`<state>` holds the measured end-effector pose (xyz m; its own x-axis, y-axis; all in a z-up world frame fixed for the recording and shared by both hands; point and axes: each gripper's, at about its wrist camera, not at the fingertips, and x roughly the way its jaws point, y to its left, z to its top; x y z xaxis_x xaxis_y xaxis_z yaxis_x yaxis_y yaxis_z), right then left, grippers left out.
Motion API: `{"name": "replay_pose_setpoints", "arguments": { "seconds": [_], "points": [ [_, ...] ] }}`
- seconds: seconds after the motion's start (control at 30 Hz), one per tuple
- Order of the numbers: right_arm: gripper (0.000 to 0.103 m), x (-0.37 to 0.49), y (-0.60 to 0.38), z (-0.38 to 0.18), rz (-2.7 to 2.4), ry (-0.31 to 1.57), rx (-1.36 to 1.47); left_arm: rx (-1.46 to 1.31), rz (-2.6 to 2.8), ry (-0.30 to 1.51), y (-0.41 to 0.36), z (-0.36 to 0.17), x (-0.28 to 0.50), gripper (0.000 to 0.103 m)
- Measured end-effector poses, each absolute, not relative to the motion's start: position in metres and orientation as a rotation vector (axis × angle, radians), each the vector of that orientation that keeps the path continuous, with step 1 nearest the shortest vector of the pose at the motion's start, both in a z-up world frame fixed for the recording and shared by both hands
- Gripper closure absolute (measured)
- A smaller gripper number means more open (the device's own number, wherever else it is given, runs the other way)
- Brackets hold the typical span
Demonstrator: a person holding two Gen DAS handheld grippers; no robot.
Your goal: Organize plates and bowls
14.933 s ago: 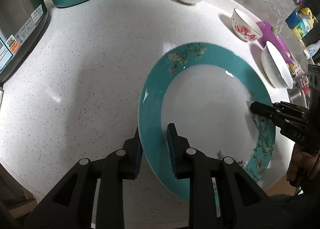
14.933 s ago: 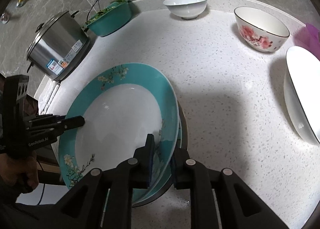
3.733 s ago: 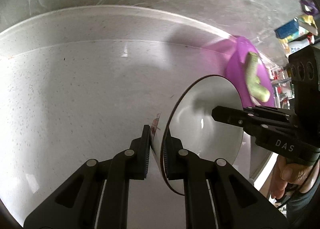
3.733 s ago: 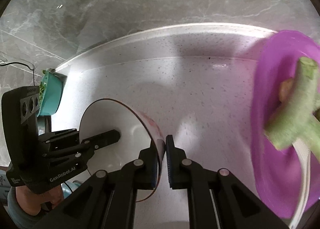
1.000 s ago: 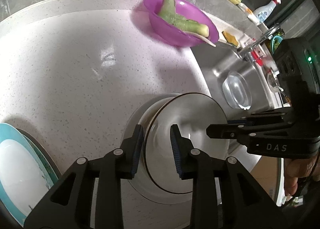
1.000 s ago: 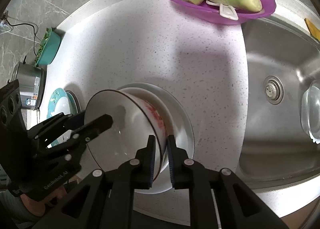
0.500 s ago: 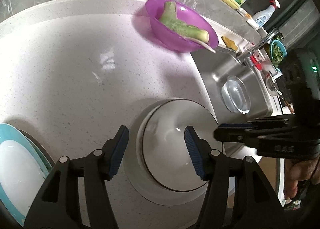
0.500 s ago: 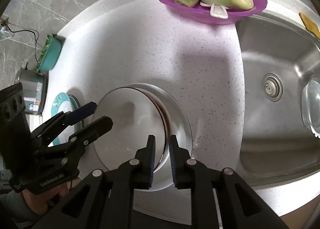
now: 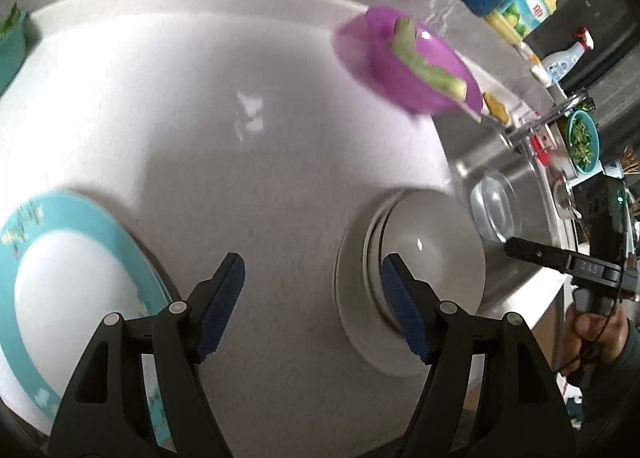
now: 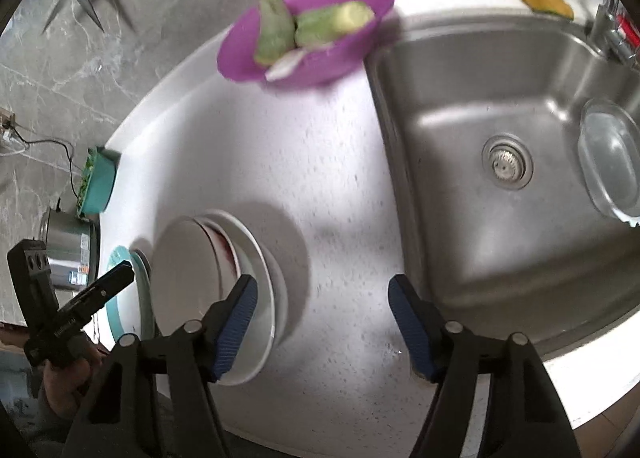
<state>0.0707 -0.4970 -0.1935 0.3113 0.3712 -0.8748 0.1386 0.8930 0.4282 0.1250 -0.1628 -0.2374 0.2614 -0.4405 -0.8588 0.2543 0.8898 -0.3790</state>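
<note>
Having just been opened, the jaws of the left gripper (image 9: 312, 298) and the right gripper (image 10: 322, 322) were found released, with nothing between them but bare counter (image 9: 260, 185). The nested bowls (image 10: 224, 298) were seen set down beside the teal plates (image 9: 76, 290), close to the counter's front edge and near the sink (image 10: 500, 137). A tip or slide of the stack was judged possible if a blue pad were dragged against a rim on withdrawal, since the top bowl appeared seated slightly off-centre.
</note>
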Motion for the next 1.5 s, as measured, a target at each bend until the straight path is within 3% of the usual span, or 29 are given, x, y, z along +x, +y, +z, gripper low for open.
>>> {"name": "replay_pose_setpoints", "arguments": {
  "seconds": [0.8,1.1,1.3,1.37,1.5],
  "points": [
    [0.04,0.097,-0.457,-0.225,0.405,1.353,0.17,-0.031,-0.369,1.333,-0.195,-0.291,0.089,0.034],
    [0.046,0.105,-0.447,-0.238,0.472,1.363,0.138,-0.082,-0.352,1.337,-0.2,-0.307,0.101,0.04],
    [0.056,0.103,-0.444,-0.241,0.509,1.343,0.16,-0.135,-0.423,1.336,-0.207,-0.316,0.11,0.056],
    [0.065,0.103,-0.441,-0.24,0.518,1.34,0.16,-0.152,-0.44,1.33,-0.208,-0.317,0.112,0.067],
    [0.08,0.102,-0.434,-0.24,0.555,1.328,0.162,-0.127,-0.467,1.325,-0.218,-0.319,0.117,0.08]
  ]
}}
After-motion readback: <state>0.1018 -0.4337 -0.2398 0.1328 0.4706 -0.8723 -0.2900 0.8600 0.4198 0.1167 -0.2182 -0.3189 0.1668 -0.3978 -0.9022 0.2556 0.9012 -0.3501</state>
